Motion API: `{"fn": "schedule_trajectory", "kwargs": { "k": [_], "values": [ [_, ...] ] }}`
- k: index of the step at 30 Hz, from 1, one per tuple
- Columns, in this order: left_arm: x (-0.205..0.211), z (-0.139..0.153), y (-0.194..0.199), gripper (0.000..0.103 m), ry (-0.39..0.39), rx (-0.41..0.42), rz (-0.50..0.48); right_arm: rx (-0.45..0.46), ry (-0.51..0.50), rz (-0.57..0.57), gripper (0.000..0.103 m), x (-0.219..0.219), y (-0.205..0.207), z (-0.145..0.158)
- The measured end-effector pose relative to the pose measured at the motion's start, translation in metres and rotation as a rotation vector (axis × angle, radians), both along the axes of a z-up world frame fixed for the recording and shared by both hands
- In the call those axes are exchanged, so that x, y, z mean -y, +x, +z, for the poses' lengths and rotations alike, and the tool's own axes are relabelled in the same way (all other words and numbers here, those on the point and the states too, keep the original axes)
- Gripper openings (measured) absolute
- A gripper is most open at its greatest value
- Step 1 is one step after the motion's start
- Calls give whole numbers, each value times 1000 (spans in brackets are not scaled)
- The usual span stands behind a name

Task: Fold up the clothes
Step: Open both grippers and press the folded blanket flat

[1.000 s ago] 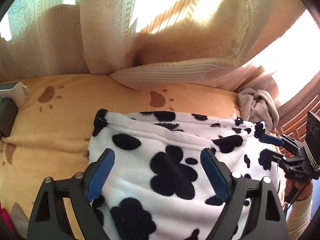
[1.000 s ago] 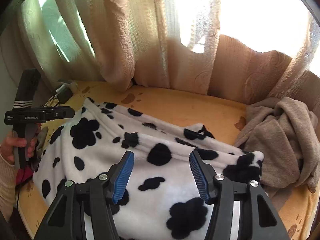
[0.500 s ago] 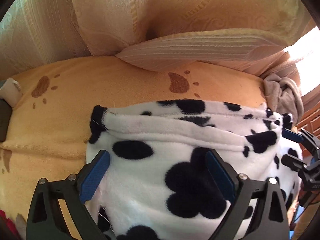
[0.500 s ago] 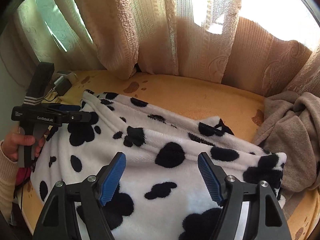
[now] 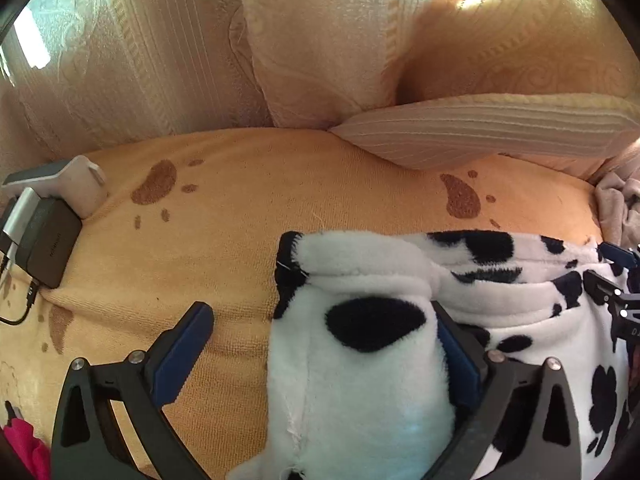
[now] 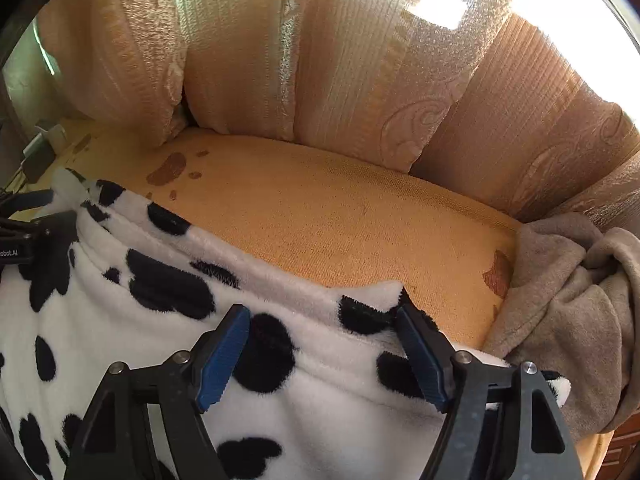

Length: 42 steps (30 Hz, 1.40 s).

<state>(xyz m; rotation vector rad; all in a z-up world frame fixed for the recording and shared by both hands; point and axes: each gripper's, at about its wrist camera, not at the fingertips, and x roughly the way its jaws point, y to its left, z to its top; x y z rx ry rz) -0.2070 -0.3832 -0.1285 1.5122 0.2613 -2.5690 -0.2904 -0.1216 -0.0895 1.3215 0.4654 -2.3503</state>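
Observation:
A white fleece garment with black spots (image 5: pixel 360 380) lies on the orange paw-print cover (image 5: pixel 248 216). My left gripper (image 5: pixel 320 312) is at the garment's far left corner and its jaws are opening. That corner bulges up between them, against the right finger (image 5: pixel 460 364), while the left finger (image 5: pixel 180 356) stands apart over the bare cover. My right gripper (image 6: pixel 320 314) is open over the garment (image 6: pixel 140 320) at its far right corner, fingers on either side of the spotted edge. Each gripper shows at the edge of the other's view.
A crumpled grey-beige cloth (image 6: pixel 568 300) lies right of the garment. A black charger (image 5: pixel 48 240) and a white device (image 5: pixel 68 184) with cables sit at the far left. Cream curtains (image 6: pixel 320 60) and a striped cushion (image 5: pixel 480 132) close off the back.
Both grippers have come down closer to the garment and tipped further downward. Both pairs of jaws have widened. The left one has shifted to the garment's left corner, which now bulges between its fingers.

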Motion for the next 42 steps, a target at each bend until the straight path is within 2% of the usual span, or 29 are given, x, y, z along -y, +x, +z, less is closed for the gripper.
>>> {"fn": "schedule_trajectory", "kwargs": {
  "k": [3, 8, 10, 12, 15, 17, 19, 21, 23, 27, 29, 33, 35, 37, 40, 42],
  "values": [
    [8, 13, 12, 103, 74, -38, 6, -36, -16, 7, 79, -8, 10, 14],
    [13, 47, 42, 103, 150, -136, -7, -107, -152, -80, 79, -68, 32, 61],
    [10, 55, 45, 103, 160, -152, -21, -141, -162, -116, 79, -87, 41, 72],
    [-5, 57, 40, 103, 167, -146, -57, -140, -124, -80, 79, -83, 45, 68],
    [-38, 53, 37, 103, 154, -115, -143, -90, -80, 7, 79, -74, 49, 51],
    [-54, 43, 33, 103, 112, -96, -187, -73, -26, 35, 79, -71, 53, 33],
    [-60, 32, 29, 103, 39, -59, -190, -90, 102, -44, 79, -79, 50, 11],
    [-60, 27, 29, 103, 27, -63, -198, -73, 27, -75, 79, -103, 47, 7],
    [-60, 23, 29, 103, 16, -68, -205, -102, -10, -94, 79, -124, 53, 8],
    [-63, 19, 28, 103, -17, -66, -216, -200, -7, -58, 81, -128, 67, 4],
    [-65, 19, 27, 103, -30, -60, -221, -177, -17, -50, 82, -129, 64, 5],
    [-59, 35, 40, 103, 8, -69, -218, -118, -87, -39, 83, -137, 66, 24],
    [-58, 50, 59, 103, 21, -111, -228, -176, -173, -61, 83, -152, 88, 50],
    [-62, 63, 79, 103, -1, -151, -251, -229, -250, -86, 83, -170, 114, 74],
    [-74, 63, 105, 103, -32, -176, -272, -248, -269, -69, 83, -178, 146, 81],
    [-83, 53, 114, 103, -32, -166, -263, -246, -268, -46, 83, -177, 164, 81]
  ]
}}
